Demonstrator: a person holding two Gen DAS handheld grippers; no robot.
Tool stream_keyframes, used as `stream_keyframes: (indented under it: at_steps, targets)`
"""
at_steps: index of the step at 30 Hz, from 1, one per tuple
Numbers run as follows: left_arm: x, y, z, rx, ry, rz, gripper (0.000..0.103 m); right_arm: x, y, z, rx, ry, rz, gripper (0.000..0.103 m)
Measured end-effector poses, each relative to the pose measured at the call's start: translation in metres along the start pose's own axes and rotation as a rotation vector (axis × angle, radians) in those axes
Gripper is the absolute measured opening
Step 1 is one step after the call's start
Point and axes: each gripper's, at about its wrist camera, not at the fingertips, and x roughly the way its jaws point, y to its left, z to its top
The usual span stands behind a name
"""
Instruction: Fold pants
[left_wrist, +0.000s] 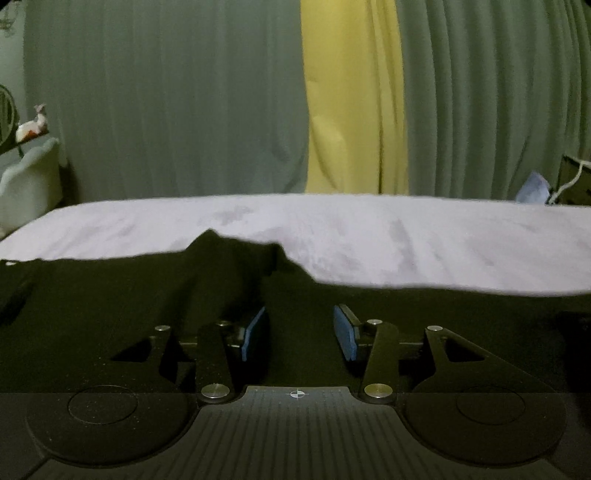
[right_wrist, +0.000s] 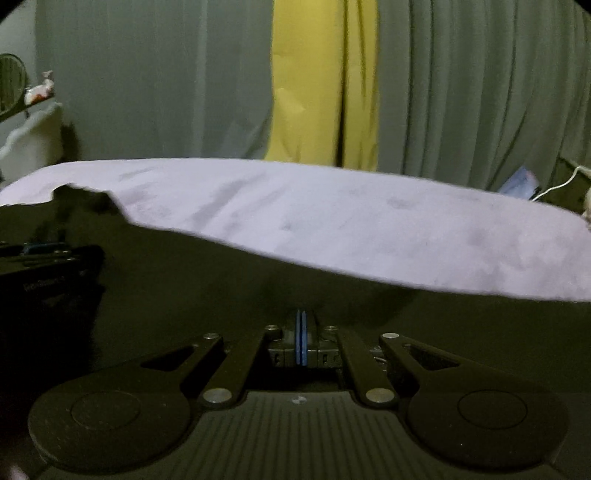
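Observation:
Black pants (left_wrist: 110, 295) lie spread over the near part of a lilac bed cover (left_wrist: 406, 243), with a raised fold (left_wrist: 221, 247) near their far edge. My left gripper (left_wrist: 299, 314) hovers low over the cloth and is open. Its blue pads (left_wrist: 255, 332) stand well apart and press on nothing. In the right wrist view the pants (right_wrist: 184, 280) fill the foreground. There my right gripper (right_wrist: 301, 314) is shut, its blue pads together just above the dark cloth, with no fabric seen between them. The left gripper (right_wrist: 40, 251) shows at that view's left edge.
The lilac cover (right_wrist: 332, 221) stretches away bare beyond the pants. Grey-green curtains (left_wrist: 166, 110) with a yellow strip (left_wrist: 351, 110) hang behind the bed. A white chair (left_wrist: 29, 181) and a small figurine (left_wrist: 31, 125) stand at the left. A blue item (left_wrist: 532, 188) and white cable (left_wrist: 569, 181) lie at the right.

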Motion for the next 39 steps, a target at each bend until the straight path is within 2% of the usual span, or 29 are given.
stream_keyframes:
  at_steps: [2, 4, 6, 8, 12, 14, 15, 16, 17, 18, 19, 22, 26, 29, 32, 34, 36, 39]
  targets:
    - [0.012, -0.002, 0.003, 0.008, -0.008, 0.005, 0.048, 0.012, -0.007, 0.009, 0.019, 0.007, 0.001, 0.0]
    - [0.026, -0.004, 0.012, 0.008, 0.008, -0.003, 0.048, 0.021, -0.01, 0.014, -0.014, -0.002, -0.031, 0.0]
    - [0.038, -0.002, 0.016, -0.001, 0.016, -0.004, 0.049, 0.032, -0.015, 0.01, -0.035, -0.025, -0.056, 0.0]
    - [0.045, -0.006, 0.016, 0.012, 0.021, 0.004, 0.049, 0.037, -0.023, 0.007, -0.003, -0.041, -0.047, 0.0]
    - [0.042, -0.011, 0.02, 0.042, 0.027, 0.02, 0.05, 0.035, -0.036, 0.009, 0.049, -0.033, -0.018, 0.001]
    - [0.027, -0.013, 0.023, 0.066, 0.032, 0.031, 0.051, 0.025, -0.035, 0.013, 0.042, -0.031, -0.041, 0.002]
    - [0.016, -0.014, 0.024, 0.079, 0.031, 0.04, 0.056, 0.015, -0.034, 0.013, 0.037, -0.034, -0.053, 0.005]
    - [0.005, -0.015, 0.022, 0.085, 0.026, 0.041, 0.063, 0.004, -0.035, 0.011, 0.041, -0.042, -0.046, 0.013]
    - [-0.009, -0.016, 0.02, 0.08, 0.021, 0.024, 0.066, -0.009, -0.038, 0.006, 0.056, -0.053, -0.025, 0.019]
    - [-0.022, -0.016, 0.018, 0.06, 0.023, -0.005, 0.07, -0.021, -0.04, -0.001, 0.068, -0.061, -0.003, 0.032]
    - [-0.036, -0.016, 0.014, 0.02, 0.026, -0.047, 0.075, -0.033, -0.042, -0.009, 0.067, -0.065, 0.01, 0.039]
    - [-0.052, -0.026, 0.001, -0.032, 0.073, -0.124, 0.079, -0.051, -0.046, -0.029, 0.042, -0.047, -0.002, 0.04]
    - [-0.041, -0.054, -0.013, 0.081, 0.078, -0.091, 0.084, -0.04, -0.049, -0.028, 0.04, -0.026, -0.047, 0.041]
    - [-0.029, -0.054, -0.01, 0.02, 0.099, -0.104, 0.094, -0.023, -0.05, -0.026, 0.012, -0.023, -0.083, 0.046]
    - [-0.012, -0.06, -0.003, 0.024, 0.123, -0.091, 0.101, -0.005, -0.053, -0.021, -0.008, -0.019, -0.137, 0.07]
    - [-0.003, -0.064, 0.0, 0.037, 0.111, -0.08, 0.103, 0.008, -0.062, -0.014, 0.02, 0.011, -0.158, 0.098]
    - [0.006, -0.066, 0.002, 0.024, 0.104, -0.071, 0.103, 0.02, -0.075, -0.007, 0.075, 0.043, -0.14, 0.099]
    - [0.016, -0.068, 0.004, 0.021, 0.077, -0.061, 0.103, 0.026, -0.077, -0.005, 0.04, 0.027, -0.135, 0.099]
